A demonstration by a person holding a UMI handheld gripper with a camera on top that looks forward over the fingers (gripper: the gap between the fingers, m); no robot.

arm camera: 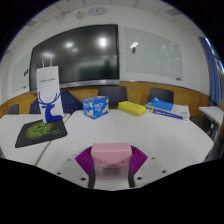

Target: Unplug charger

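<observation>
Charger [110, 153] sat pinched in our gripper [110, 168]; we judged a straight, steady pull best.

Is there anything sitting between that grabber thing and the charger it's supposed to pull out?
Nothing visible does. A pale pinkish block, possibly the charger, sits right between the fingers of the gripper. The blue box and white bag stand well beyond, on the table.
</observation>
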